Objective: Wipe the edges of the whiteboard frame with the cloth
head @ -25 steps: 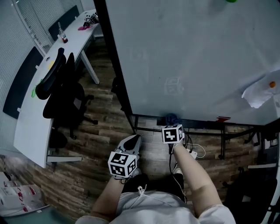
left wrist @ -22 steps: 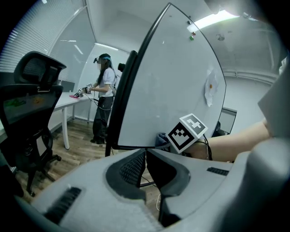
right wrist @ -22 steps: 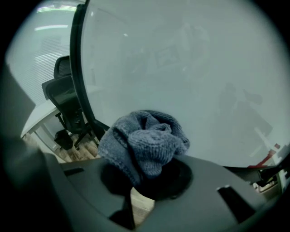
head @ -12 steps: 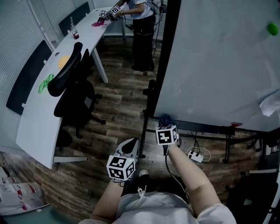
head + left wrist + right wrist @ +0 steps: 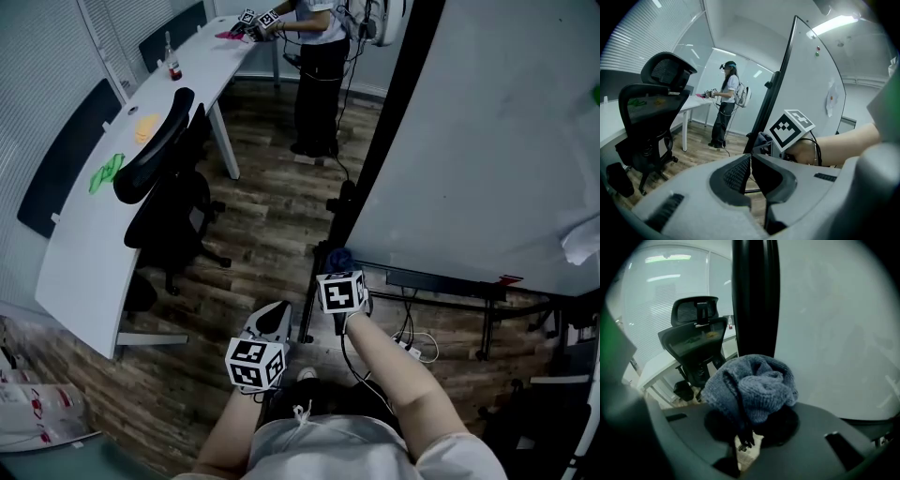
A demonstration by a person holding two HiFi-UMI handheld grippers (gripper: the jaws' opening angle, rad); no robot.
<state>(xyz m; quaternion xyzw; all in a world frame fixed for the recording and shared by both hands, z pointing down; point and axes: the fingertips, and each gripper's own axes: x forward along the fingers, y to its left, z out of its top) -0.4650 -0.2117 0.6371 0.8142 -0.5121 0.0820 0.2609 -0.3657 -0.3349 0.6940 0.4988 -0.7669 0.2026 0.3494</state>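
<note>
The cloth (image 5: 752,385) is a soft, light knitted wad, so the right gripper (image 5: 749,427) clamps it at its bunched root, with the puff free just before the black whiteboard frame (image 5: 755,296), low on its side edge. The left gripper (image 5: 750,164) has its jaws pressed together on nothing. The frame looks hard and smooth; a wooden floor (image 5: 253,216), an office chair (image 5: 164,187) and a white desk (image 5: 84,244) are near.

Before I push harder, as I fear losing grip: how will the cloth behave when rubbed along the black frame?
The cloth looks soft and floppy: it bunches in folds in the jaws of the right gripper, so it should squash against the frame. Its knit-like surface probably drags rather than slips. It seems light for its bulk.
</note>
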